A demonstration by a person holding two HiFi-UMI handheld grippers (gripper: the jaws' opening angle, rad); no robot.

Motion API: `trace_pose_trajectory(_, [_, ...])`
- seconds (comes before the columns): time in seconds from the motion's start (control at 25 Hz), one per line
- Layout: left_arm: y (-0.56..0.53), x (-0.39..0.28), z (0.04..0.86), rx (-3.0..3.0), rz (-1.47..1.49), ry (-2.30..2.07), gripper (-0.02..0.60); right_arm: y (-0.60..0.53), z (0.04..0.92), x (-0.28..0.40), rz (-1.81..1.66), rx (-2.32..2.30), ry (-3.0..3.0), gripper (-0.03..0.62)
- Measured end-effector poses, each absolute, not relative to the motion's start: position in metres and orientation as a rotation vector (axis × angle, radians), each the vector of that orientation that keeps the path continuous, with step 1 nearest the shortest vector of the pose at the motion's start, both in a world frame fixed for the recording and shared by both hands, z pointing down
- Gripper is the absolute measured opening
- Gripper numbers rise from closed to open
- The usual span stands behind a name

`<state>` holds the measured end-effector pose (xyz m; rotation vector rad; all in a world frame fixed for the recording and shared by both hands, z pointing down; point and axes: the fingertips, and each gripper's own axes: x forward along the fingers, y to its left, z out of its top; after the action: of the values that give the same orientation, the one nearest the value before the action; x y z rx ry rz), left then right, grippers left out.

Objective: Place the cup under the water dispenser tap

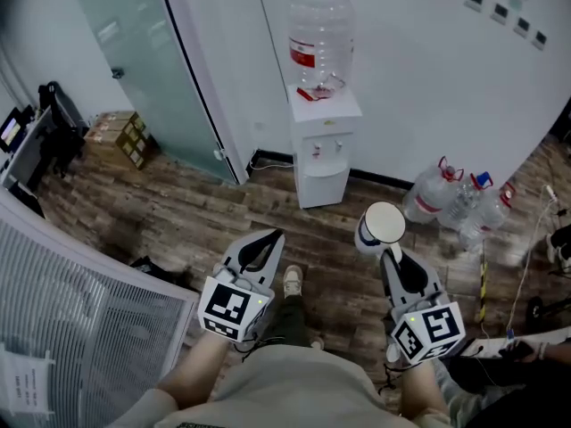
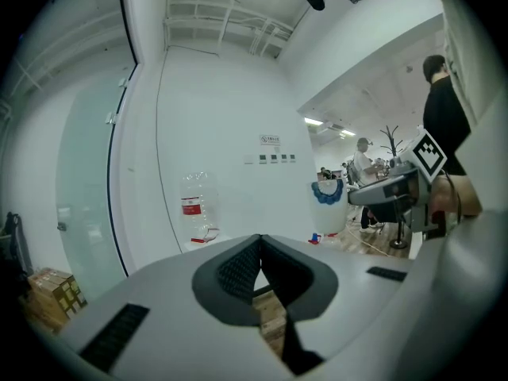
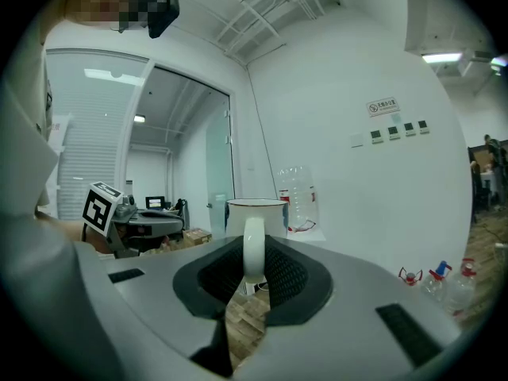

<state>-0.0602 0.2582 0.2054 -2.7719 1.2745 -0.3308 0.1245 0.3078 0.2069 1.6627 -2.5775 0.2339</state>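
A white cup (image 1: 381, 226) with a blue pattern hangs upright over the wooden floor. My right gripper (image 1: 385, 250) is shut on its handle (image 3: 253, 248), and the cup body (image 3: 256, 215) stands just beyond the jaws. The white water dispenser (image 1: 321, 150) stands against the far wall with a clear bottle (image 1: 319, 43) on top, some way ahead of the cup. Its taps (image 1: 326, 147) face me. My left gripper (image 1: 268, 242) is to the cup's left, shut with nothing in it (image 2: 259, 243). In the left gripper view the cup (image 2: 325, 201) shows at right.
Several large water bottles (image 1: 457, 199) stand on the floor right of the dispenser. A glass door (image 1: 147, 69) and cardboard boxes (image 1: 123, 136) are to the left. A white slatted panel (image 1: 80, 328) is at near left, cables (image 1: 526, 275) at right.
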Motion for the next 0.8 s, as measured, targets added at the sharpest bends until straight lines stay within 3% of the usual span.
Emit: trace_pose_trajectory(0.8, [0.027, -0.060, 0.216, -2.826, -0.343, 1.211, 0.006, 0.089, 0.219, 0.121, 0.295, 1.706, -2.493, 0.064])
